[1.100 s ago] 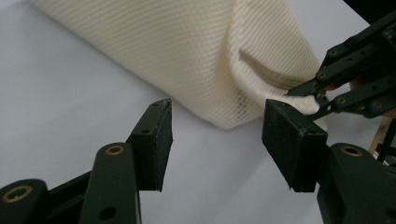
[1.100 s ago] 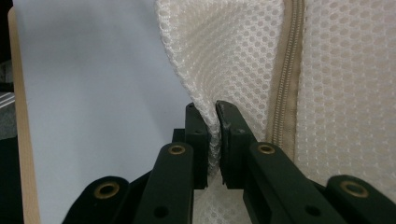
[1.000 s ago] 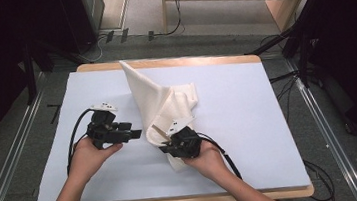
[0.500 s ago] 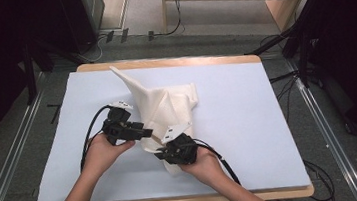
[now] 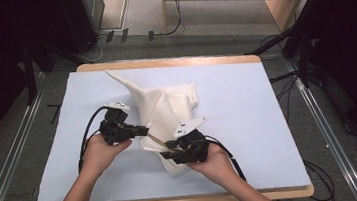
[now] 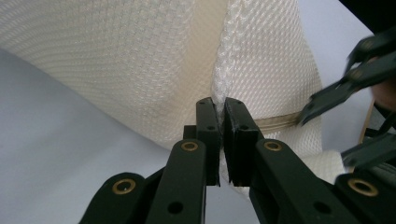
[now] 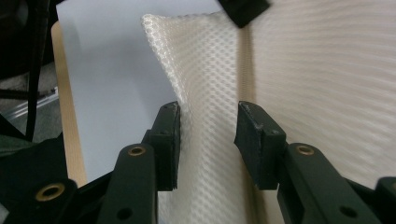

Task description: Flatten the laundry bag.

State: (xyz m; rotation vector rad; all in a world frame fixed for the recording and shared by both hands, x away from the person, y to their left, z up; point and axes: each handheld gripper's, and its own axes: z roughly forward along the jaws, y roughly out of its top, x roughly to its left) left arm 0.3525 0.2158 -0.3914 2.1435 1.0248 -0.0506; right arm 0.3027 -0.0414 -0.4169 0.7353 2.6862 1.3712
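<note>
A cream waffle-weave cloth (image 5: pixel 165 109) lies crumpled near the middle of the surface (image 5: pixel 247 108), which is covered by a pale blue sheet over a wooden top; one corner of the cloth rises in a peak toward the far left, and its near end trails down between the two hands. No container stands on the surface. The left tongs (image 5: pixel 142 131) come in from the cloth's left side, and in the left gripper view the left tongs (image 6: pixel 221 135) have just been closing and now pinch a raised fold of the cloth (image 6: pixel 140 60) at its stitched edge, the fabric squeezed between the two black pads. The right tongs (image 5: pixel 167 148) sit at the near end of the cloth, just beside the left pair. In the right gripper view the right tongs (image 7: pixel 208 140) have just been opening and stand spread, with a strip of the cloth (image 7: pixel 210 84) running up between the jaws; the left pad is at the fabric's edge, the right pad stands clear of it, so nothing is pressed. The left hand (image 5: pixel 100 154) and the right hand (image 5: pixel 218 161) rest low over the blue sheet.
</note>
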